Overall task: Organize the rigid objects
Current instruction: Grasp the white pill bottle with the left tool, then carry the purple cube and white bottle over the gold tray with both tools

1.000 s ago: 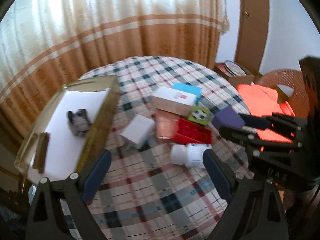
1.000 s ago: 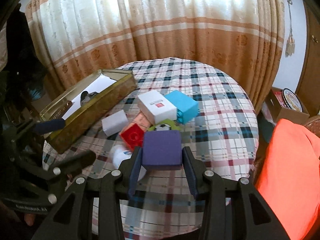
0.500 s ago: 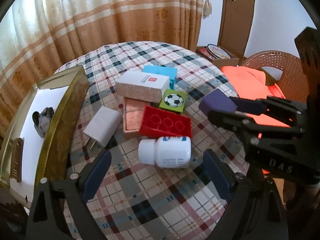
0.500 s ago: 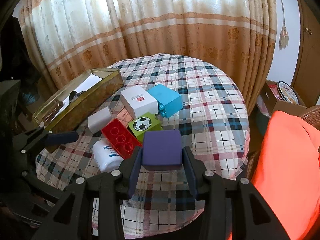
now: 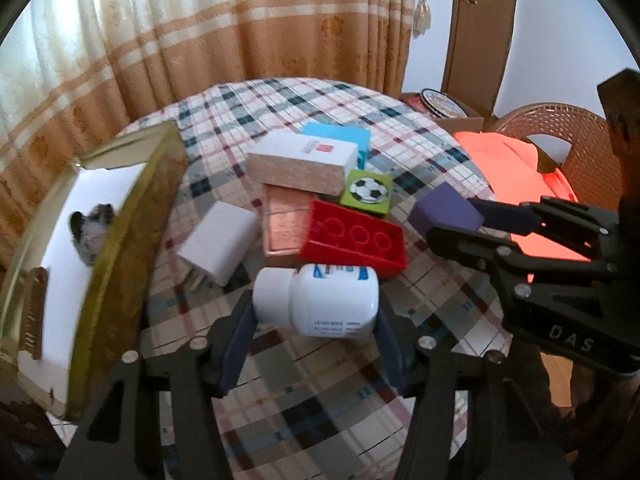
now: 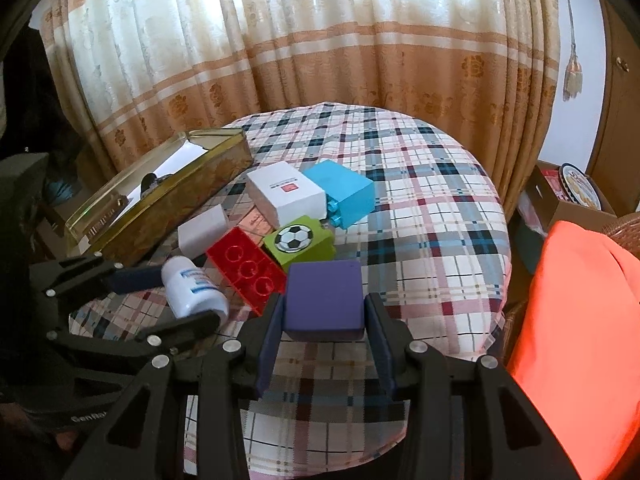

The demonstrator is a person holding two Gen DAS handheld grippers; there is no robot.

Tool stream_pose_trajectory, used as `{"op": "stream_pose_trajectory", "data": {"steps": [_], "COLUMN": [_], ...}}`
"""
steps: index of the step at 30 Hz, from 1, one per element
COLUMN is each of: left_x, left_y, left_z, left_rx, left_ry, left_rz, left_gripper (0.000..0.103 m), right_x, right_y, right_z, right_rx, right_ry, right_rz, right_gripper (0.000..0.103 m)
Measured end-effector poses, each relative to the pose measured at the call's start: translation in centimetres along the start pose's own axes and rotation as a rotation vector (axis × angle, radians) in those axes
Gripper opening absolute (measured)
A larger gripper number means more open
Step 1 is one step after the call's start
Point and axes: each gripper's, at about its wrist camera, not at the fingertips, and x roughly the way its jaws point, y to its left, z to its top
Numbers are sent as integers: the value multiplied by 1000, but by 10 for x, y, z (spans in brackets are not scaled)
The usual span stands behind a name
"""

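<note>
While the right gripper [image 6: 324, 320] holds a purple block [image 6: 323, 296] clamped between its jaws above the near edge of the bench [image 6: 432, 184], the left gripper [image 5: 316, 320] has its jaws around a white pill bottle [image 5: 320, 300] lying on its side on the plaid cloth. These jaws have just been closing, and both pads now sit against the bottle's cap end and base. Just behind the bottle a red stud brick [image 5: 354, 236] leans on a copper-coloured flat box [image 5: 284, 220]. A green football cube [image 5: 368, 190], a white carton with a red mark [image 5: 304, 162] and a blue brick [image 6: 346, 194] crowd together beyond. A small white box [image 5: 220, 242] lies between this pile and the gold tray [image 5: 120, 232], which stands at the bench's left edge.
</note>
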Motion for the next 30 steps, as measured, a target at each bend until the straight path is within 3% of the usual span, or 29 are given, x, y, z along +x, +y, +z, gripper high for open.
{"op": "stream_pose_trajectory", "data": {"steps": [30], "left_x": [-42], "left_y": [16], "left_z": [3], "left_rx": [-5], "left_ry": [-159], "left_rz": [86], "left_gripper": [56], "right_x": [-13], "right_y": [30], "right_z": [5], "right_rx": [-69], "right_ry": [-56], "right_rz": [34], "right_gripper": [44]}}
